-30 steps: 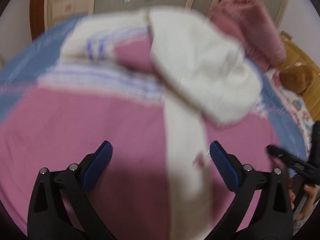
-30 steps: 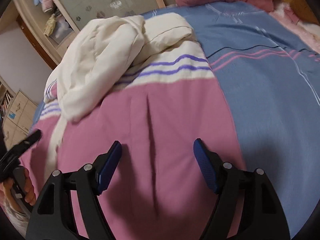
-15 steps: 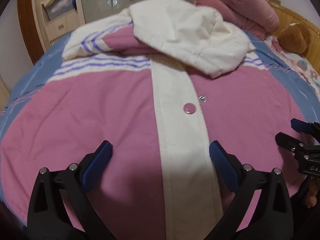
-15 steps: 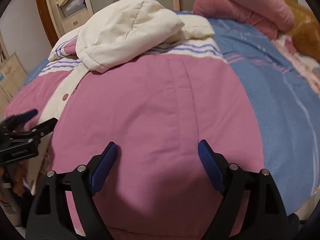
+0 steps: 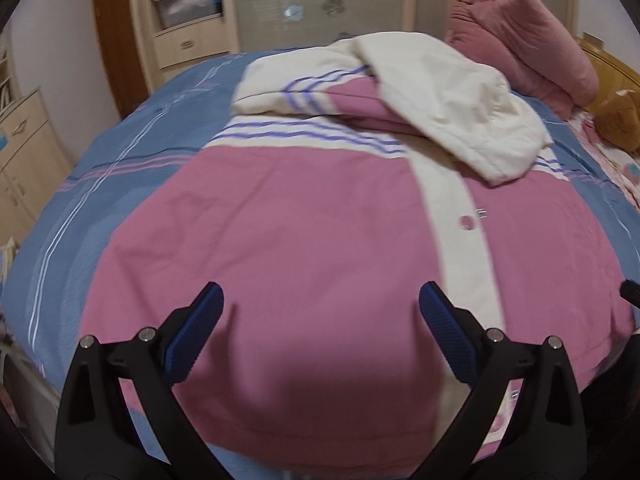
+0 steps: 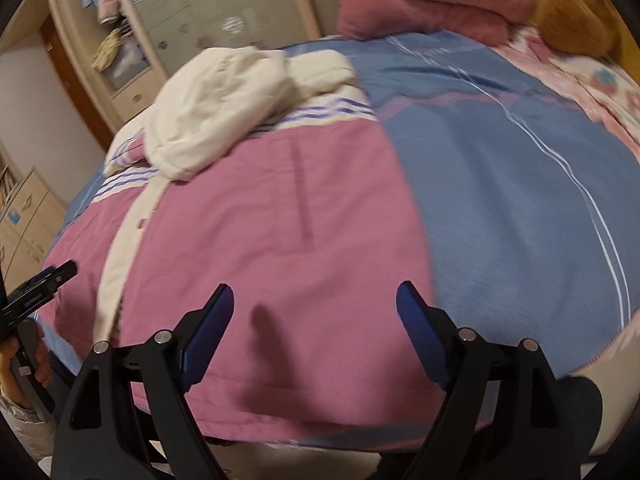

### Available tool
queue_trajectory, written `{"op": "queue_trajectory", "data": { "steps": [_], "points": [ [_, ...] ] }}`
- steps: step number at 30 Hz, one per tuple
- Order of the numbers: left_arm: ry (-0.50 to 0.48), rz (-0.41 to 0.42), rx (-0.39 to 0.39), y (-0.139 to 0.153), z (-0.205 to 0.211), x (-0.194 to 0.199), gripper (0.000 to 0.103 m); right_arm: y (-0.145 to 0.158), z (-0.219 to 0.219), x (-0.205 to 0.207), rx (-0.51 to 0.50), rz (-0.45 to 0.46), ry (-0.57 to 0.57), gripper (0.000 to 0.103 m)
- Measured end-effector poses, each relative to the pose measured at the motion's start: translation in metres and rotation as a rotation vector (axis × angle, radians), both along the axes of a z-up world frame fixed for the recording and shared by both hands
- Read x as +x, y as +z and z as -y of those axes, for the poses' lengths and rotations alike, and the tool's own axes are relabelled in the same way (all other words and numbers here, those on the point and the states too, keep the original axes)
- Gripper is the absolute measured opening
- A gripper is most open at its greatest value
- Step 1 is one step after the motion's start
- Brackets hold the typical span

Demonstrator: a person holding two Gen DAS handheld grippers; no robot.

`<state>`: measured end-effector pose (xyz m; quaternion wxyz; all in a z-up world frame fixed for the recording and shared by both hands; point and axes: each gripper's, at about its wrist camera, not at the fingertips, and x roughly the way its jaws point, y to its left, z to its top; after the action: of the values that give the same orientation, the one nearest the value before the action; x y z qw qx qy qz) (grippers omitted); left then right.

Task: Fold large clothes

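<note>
A large pink jacket [image 5: 304, 240] with a cream button placket [image 5: 456, 216], purple-striped cream yoke and cream hood [image 5: 452, 108] lies front-up on the bed. It also shows in the right wrist view [image 6: 260, 240], hood [image 6: 216, 112] at the far end. My left gripper [image 5: 320, 316] is open and empty, hovering over the jacket's left hem. My right gripper [image 6: 314, 312] is open and empty over the jacket's right hem, near its right edge. The left gripper's tip [image 6: 40, 284] shows at the left of the right wrist view.
The jacket lies on a blue striped bedspread [image 6: 500, 184]. A rolled pink quilt [image 5: 528, 36] and a brown plush toy [image 5: 620, 120] sit at the head of the bed. Cream wardrobes [image 5: 280, 8] and drawers [image 5: 24, 160] stand beyond the bed.
Both grippers have drawn back toward the jacket's hem and apart, the left one shifting left off the placket, the right one shifting right. Both stayed open. The jacket has not moved.
</note>
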<state>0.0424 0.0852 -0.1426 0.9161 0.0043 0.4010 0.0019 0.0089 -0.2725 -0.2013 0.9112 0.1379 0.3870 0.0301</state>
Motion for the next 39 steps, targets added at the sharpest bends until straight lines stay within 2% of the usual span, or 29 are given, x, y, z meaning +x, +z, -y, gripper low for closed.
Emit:
{"op": "queue_trajectory", "data": {
  "steps": [4,8,10,11,12,15,18,20,24,27,30,34,36,39],
  "points": [
    [0.055,0.007,0.031,-0.001,-0.03,-0.003,0.099,-0.011,0.015,-0.005,0.097,-0.021,-0.003,0.084],
    [0.221,-0.004,0.074,-0.004,-0.088,-0.002,0.099,-0.012,0.018,-0.01,0.12,-0.02,0.005,0.084],
    [0.257,-0.056,-0.024,-0.012,-0.127,0.001,0.099,-0.012,0.023,-0.012,0.157,-0.015,0.003,0.084],
    [0.245,-0.09,-0.114,-0.017,-0.142,0.002,0.099,-0.012,0.025,-0.012,0.176,-0.016,0.002,0.084],
    [0.199,-0.138,-0.3,-0.026,-0.165,0.003,0.099,-0.013,0.028,-0.011,0.206,-0.016,0.0,0.084],
    [0.129,-0.169,-0.607,-0.038,-0.198,-0.001,0.099,-0.016,0.04,-0.011,0.316,-0.019,0.0,0.084],
    [0.064,-0.156,-0.785,-0.037,-0.216,-0.009,0.099,-0.022,0.052,-0.012,0.46,-0.025,0.024,0.084],
    [0.045,-0.148,-0.837,-0.035,-0.22,-0.013,0.099,-0.024,0.056,-0.013,0.508,-0.024,0.032,0.084],
    [0.013,-0.136,-0.85,-0.03,-0.213,-0.02,0.099,-0.026,0.065,-0.015,0.599,-0.013,0.04,0.084],
    [-0.036,-0.135,-0.865,-0.027,-0.204,-0.02,0.099,-0.027,0.069,-0.014,0.624,-0.014,0.05,0.084],
    [0.0,-0.179,-0.767,-0.031,-0.195,-0.012,0.099,-0.03,0.07,-0.015,0.64,-0.015,0.045,0.084],
    [-0.003,-0.229,-0.758,-0.044,-0.187,-0.003,0.099,-0.035,0.079,-0.016,0.708,-0.006,0.055,0.084],
    [0.0,-0.232,-0.741,-0.045,-0.186,-0.002,0.099,-0.036,0.084,-0.017,0.687,-0.021,0.037,0.079],
    [-0.001,-0.234,-0.746,-0.045,-0.187,-0.001,0.099,-0.035,0.091,-0.02,0.676,-0.005,0.013,0.078]
  ]
}}
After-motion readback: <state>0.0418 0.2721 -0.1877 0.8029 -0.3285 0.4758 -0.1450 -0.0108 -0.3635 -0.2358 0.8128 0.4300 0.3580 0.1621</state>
